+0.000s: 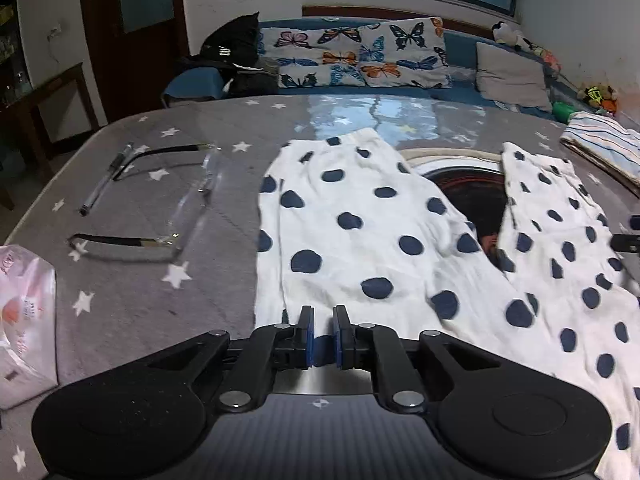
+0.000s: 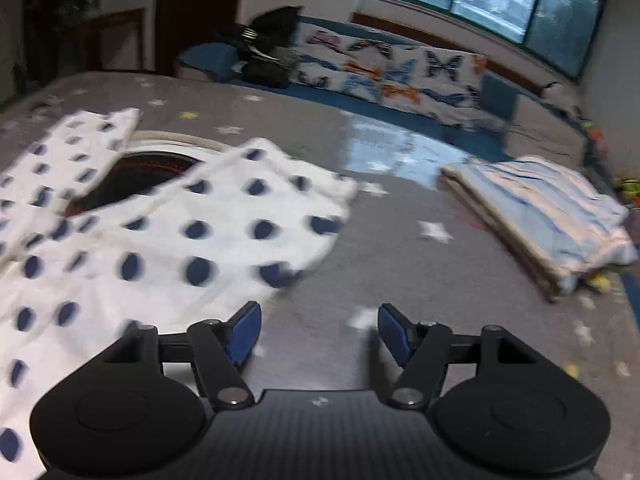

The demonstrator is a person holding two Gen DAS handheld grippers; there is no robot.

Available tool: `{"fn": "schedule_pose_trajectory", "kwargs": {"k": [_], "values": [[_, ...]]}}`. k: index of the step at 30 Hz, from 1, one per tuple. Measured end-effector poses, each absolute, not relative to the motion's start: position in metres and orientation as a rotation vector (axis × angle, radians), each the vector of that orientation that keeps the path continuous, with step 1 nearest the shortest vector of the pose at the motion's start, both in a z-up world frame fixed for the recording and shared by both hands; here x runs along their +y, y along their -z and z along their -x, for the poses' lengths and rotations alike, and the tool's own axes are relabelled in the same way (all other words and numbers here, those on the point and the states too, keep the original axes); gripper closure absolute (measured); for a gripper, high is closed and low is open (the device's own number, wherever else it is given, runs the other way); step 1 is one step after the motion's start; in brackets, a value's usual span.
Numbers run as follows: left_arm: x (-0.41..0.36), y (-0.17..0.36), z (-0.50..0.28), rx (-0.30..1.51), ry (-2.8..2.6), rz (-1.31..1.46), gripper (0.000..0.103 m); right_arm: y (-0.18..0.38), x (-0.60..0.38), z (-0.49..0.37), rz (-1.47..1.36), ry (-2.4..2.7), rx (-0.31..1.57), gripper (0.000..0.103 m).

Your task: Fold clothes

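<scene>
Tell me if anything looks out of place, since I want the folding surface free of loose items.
Yes. Open glasses and a pen lie loose on the star-print cover, left of the polka-dot pants. The pants legs also drape over a round dark-centred thing underneath, so they lie uneven.

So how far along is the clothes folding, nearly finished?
Partly. A striped garment already lies folded at the table's right. The polka-dot pants are in hand: still spread flat, legs apart, the left hand-held gripper nearly shut at their waist end. The right hand-held gripper is open and empty. All their folds remain.
</scene>
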State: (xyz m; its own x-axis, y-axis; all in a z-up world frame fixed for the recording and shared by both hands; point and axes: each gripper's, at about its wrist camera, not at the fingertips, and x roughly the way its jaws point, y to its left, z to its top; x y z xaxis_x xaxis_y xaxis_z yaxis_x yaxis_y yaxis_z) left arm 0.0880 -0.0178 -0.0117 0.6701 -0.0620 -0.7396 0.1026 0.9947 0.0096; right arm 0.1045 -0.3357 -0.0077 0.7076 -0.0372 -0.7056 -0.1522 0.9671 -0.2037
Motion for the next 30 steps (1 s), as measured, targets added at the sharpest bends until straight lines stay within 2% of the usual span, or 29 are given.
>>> {"fn": "schedule_pose_trajectory", "kwargs": {"k": [10, 22, 30], "values": [[-0.033, 0.003, -0.101, 0.819, 0.125, -0.044, 0.091, -0.002, -0.334, -0.135, 0.178, -0.138, 0.755, 0.038], [-0.037, 0.011, -0.144, 0.835, 0.121, -0.058, 0.09, 0.015, -0.346, -0.154, 0.31, 0.006, 0.793, 0.039], [-0.051, 0.005, -0.179, 0.813, 0.145, -0.015, 0.09, 0.01, -0.338, -0.181, 0.256, -0.087, 0.759, 0.039]]}}
